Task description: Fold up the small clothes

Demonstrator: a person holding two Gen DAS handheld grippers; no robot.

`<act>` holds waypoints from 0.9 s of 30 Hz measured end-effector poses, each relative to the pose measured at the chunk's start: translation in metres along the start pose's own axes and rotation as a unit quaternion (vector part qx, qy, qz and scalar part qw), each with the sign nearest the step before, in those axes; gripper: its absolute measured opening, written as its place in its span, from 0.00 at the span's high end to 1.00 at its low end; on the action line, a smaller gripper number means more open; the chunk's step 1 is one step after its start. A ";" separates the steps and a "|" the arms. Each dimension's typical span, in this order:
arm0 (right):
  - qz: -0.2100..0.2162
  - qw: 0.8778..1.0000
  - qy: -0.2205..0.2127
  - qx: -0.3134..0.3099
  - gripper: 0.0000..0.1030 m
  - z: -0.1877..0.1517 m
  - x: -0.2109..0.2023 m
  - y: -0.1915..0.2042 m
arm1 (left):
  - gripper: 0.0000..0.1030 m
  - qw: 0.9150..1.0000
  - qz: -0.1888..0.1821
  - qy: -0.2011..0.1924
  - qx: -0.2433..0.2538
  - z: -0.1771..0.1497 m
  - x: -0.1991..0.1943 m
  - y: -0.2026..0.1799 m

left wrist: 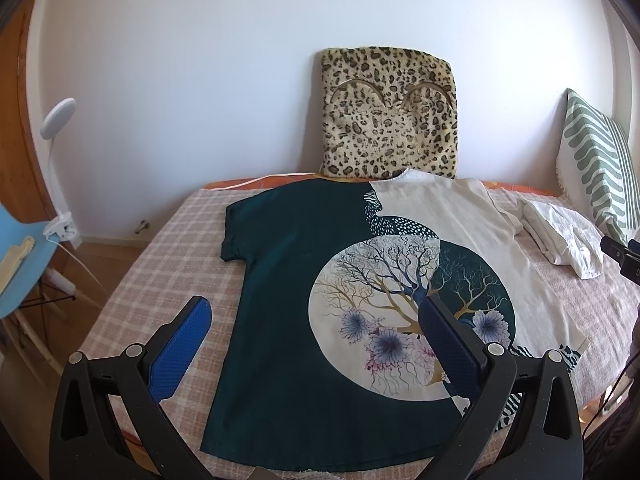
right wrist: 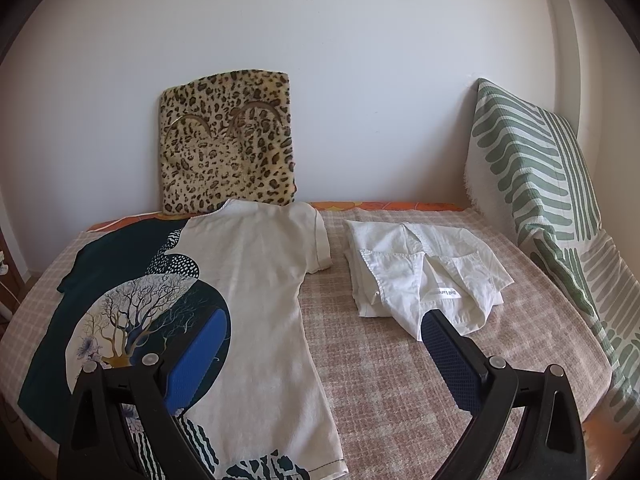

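Shirt [left wrist: 304, 288] lies flat on the bed [left wrist: 160, 248] in the left wrist view; our left hand-held gripper [left wrist: 316, 320] hangs open above its hem, so we should pinch sleeve and hem together. The right wrist view adds a white garment [right wrist: 420, 272] beside it; our right hand-held gripper [right wrist: 324, 340] hangs open too.

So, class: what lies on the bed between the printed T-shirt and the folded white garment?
Only bare checked bedcover separates the T-shirt from the white garment, seen in the right wrist view.
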State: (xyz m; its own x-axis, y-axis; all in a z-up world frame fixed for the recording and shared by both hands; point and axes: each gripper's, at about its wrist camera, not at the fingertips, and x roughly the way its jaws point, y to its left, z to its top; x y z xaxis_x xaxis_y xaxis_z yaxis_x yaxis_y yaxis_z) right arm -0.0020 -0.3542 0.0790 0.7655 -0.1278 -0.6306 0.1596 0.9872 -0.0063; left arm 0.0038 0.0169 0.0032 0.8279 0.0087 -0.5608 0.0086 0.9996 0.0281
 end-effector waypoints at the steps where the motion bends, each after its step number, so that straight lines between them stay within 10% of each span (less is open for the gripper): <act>1: 0.000 1.000 0.000 0.000 0.04 0.000 0.000 0.000 | 0.00 1.000 0.000 0.000 0.000 0.000 0.000 0.000; 27: 0.002 1.000 0.000 -0.001 0.04 0.001 0.000 0.001 | 0.00 1.000 0.000 -0.001 -0.001 0.001 -0.001 0.000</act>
State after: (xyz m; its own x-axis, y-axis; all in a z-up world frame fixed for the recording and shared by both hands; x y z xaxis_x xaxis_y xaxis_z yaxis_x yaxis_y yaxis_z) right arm -0.0014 -0.3528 0.0797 0.7656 -0.1237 -0.6313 0.1558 0.9878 -0.0047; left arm 0.0035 0.0169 0.0041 0.8285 0.0079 -0.5600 0.0083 0.9996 0.0264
